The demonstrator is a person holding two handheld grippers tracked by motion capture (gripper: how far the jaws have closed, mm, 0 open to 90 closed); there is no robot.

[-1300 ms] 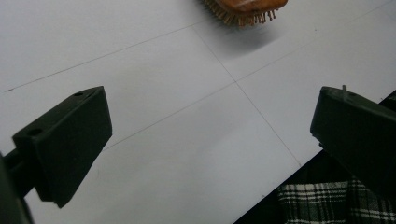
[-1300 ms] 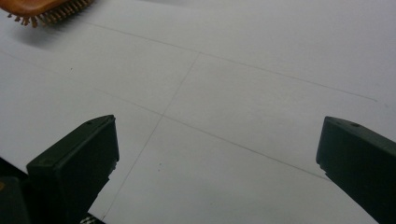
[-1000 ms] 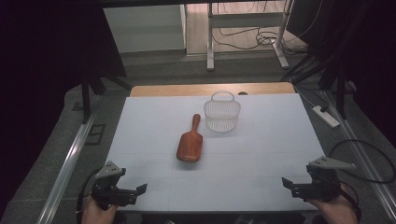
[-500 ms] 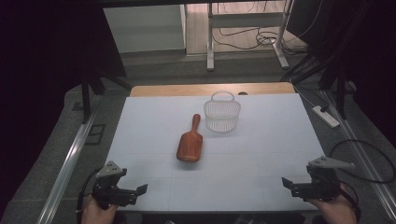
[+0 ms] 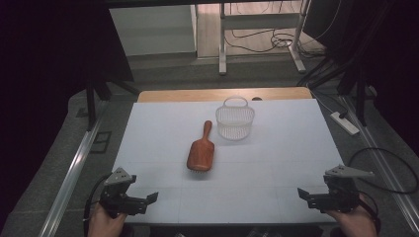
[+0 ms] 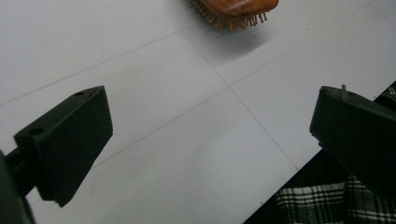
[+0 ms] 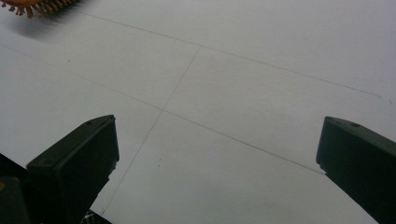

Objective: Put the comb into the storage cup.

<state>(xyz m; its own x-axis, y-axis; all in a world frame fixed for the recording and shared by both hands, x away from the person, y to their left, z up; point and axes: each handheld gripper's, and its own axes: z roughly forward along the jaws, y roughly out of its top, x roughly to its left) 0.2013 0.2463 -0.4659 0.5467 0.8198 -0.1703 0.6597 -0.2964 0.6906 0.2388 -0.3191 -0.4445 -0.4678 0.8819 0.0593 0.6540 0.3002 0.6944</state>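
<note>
White tabletop [image 5: 276, 148], wood strip along far edge. Brush [image 5: 201, 152] lies at the middle, bristles down, handle pointing to the far edge. Basket [image 5: 235, 120] sits just beyond and to the right of the brush handle, near the far edge, upright, handle loop at its far side; the two look apart, the gap is narrow

Left gripper [image 5: 150, 200] at the near left corner, held in a hand [image 5: 104, 223], jaws spread wide, nothing between them. In the left gripper view the gripper [image 6: 212, 140] has bare white top between its jaws, with the brush [image 6: 236, 10] bristles at the upper edge, well ahead. Plaid cloth [image 6: 327, 205] shows past the near table edge

Right gripper [image 5: 302, 193] at the near right corner, held in the other hand [image 5: 353, 224], jaws also wide apart and empty. In the right gripper view the gripper [image 7: 217, 154] frames bare top with thin seam lines; brush [image 7: 39, 5] bristles in the upper left corner of that view

Both grippers well apart from brush and basket
</note>
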